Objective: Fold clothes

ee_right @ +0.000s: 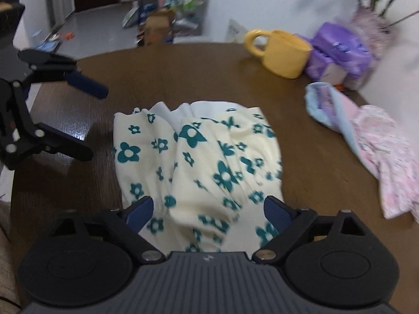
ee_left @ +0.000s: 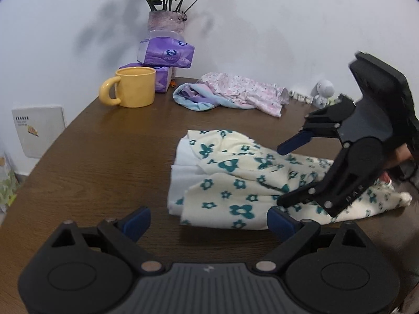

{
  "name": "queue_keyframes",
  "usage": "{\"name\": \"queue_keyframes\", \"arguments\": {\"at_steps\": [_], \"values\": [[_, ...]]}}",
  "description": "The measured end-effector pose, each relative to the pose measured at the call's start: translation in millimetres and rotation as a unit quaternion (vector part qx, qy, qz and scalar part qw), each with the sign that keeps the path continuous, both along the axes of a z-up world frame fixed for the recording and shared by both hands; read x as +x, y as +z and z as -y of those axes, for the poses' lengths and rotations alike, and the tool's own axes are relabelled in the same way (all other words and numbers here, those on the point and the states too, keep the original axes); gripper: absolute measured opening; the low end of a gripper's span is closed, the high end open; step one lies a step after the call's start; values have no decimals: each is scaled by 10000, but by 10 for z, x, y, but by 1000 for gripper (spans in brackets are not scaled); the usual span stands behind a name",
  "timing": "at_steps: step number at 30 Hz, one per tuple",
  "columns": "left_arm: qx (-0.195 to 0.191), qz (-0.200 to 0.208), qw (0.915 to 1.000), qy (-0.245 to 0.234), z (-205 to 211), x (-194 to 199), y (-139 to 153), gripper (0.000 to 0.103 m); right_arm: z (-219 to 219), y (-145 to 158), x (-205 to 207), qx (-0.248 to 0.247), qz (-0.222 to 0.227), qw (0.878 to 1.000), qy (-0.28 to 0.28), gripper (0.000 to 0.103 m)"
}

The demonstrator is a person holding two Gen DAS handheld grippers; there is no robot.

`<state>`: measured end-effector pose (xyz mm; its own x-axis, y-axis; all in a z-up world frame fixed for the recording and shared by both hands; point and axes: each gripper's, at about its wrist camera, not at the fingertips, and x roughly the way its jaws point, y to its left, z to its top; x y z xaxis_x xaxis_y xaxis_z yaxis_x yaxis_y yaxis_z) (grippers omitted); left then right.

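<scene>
A: Where is the garment found?

B: The cream garment (ee_left: 235, 180) with teal flowers is seen crumpled near the middle of the brown table (ee_left: 104, 157), partly doubled over, with a plain white layer showing at its far-left edge in the left wrist view.

A: And how are the jaws held?

B: The left gripper (ee_left: 208, 221) is held released above bare wood, just short of the garment's near edge; nothing is pinched between its blue pads. The right gripper (ee_right: 208, 209) is also spread wide above the cloth, which lies under and between its fingers without being pressed by the pads.

A: What else is noted on the table?

B: A yellow mug (ee_left: 131, 87) is stood beside stacked purple tissue packs (ee_left: 165, 55), with a vase of flowers (ee_left: 166, 23) behind. A pink and blue heap of clothes (ee_left: 230, 94) is left farther back, well apart from the flowered garment.
</scene>
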<state>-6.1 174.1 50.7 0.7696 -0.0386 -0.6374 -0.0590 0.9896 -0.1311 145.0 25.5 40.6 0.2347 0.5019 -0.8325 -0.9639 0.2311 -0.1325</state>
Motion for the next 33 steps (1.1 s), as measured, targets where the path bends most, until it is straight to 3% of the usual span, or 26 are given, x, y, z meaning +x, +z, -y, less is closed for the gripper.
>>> {"name": "queue_keyframes", "arguments": {"at_steps": [6, 10, 12, 15, 18, 21, 28, 33], "values": [[-219, -206, 9995, -90, -126, 93, -66, 96, -139, -103, 100, -205, -364, 9991, 115, 69], [-300, -462, 9985, -31, -247, 217, -95, 96, -114, -72, 119, -136, -608, 9980, 129, 39], [-302, -551, 9980, 4, -297, 277, -100, 96, -98, -64, 85, -130, -530, 9984, 177, 33], [-208, -620, 9979, 32, -324, 348, -85, 96, -91, -46, 122, -101, -640, 9978, 127, 37], [-98, -626, 9980, -16, -313, 388, -61, 96, -101, 23, 180, 78, -709, 9974, 41, 60], [28, -662, 9978, -59, -272, 429, -53, 96, -138, 107, 212, 266, -555, 9981, 38, 73], [310, -779, 9963, -208, -207, 510, -62, 96, -246, -9, 309, 147, -640, 9978, 60, 77], [287, -821, 9961, -164, -215, 577, -75, 96, -250, -92, 270, 129, -624, 9979, 90, 77]]}}
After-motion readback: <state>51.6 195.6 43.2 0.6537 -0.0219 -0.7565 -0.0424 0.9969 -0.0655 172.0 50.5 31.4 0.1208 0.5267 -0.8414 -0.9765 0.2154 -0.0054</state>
